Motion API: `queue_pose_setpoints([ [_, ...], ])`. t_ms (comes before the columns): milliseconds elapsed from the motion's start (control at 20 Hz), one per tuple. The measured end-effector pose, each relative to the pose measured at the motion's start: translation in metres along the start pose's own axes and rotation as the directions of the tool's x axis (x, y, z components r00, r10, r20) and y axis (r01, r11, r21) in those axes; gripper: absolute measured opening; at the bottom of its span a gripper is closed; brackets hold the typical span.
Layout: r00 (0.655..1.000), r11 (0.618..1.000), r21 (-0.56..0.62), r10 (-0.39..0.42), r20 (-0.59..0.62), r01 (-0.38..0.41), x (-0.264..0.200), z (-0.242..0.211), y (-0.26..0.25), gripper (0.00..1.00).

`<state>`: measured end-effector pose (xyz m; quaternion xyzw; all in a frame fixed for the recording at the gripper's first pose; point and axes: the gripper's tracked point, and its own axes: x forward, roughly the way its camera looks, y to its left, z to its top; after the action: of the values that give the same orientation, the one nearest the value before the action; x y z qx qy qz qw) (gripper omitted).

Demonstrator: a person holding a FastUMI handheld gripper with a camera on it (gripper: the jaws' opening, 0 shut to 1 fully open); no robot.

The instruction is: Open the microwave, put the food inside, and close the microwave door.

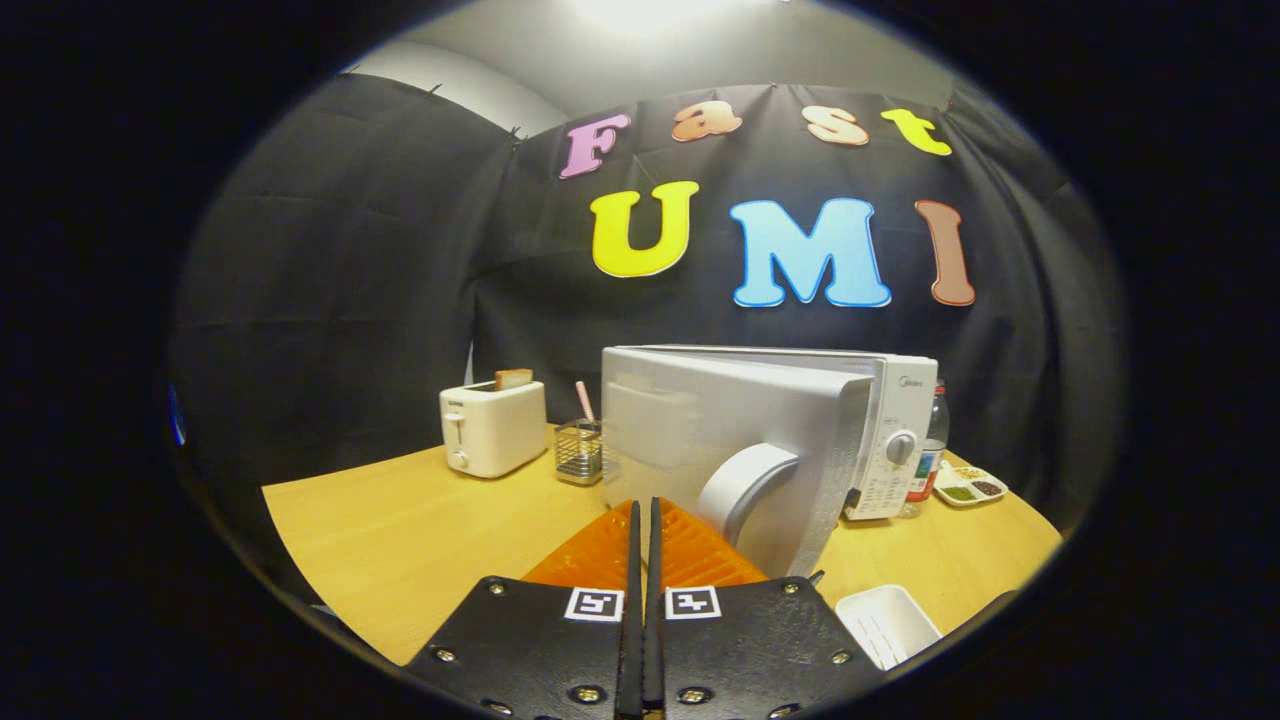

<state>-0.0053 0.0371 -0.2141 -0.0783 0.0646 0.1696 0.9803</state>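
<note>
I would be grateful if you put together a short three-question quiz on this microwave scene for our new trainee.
1. True or false: the microwave door stands swung open.
2. What sticks out of the top of the toaster?
A. a slice of bread
B. a fork
C. nothing
3. Fill in: the gripper has its jaws ____, with the door's curved handle just ahead and to one side of them.

Key: 1 true. 2 A, the bread. 3 closed, nothing held between them.
</note>
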Motion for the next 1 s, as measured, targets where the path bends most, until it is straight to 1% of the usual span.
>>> queue_pose_setpoints([
  [200, 0.998, 0.998, 0.002, -0.063, -0.012, 0.063, 0.022, -0.002, -0.035, 0.01],
  [450, 0.989, 0.989, 0.015, -0.150, -0.005, 0.150, 0.056, 0.007, -0.076, 0.01],
  [550, 0.980, 0.980, -0.001, -0.198, -0.005, 0.198, 0.074, 0.008, -0.092, 0.01],
  [800, 0.950, 0.950, 0.013, -0.312, -0.028, 0.313, 0.116, 0.012, -0.133, 0.01],
  [1000, 0.929, 0.929, 0.035, -0.366, -0.049, 0.368, 0.144, 0.010, -0.157, 0.01],
])
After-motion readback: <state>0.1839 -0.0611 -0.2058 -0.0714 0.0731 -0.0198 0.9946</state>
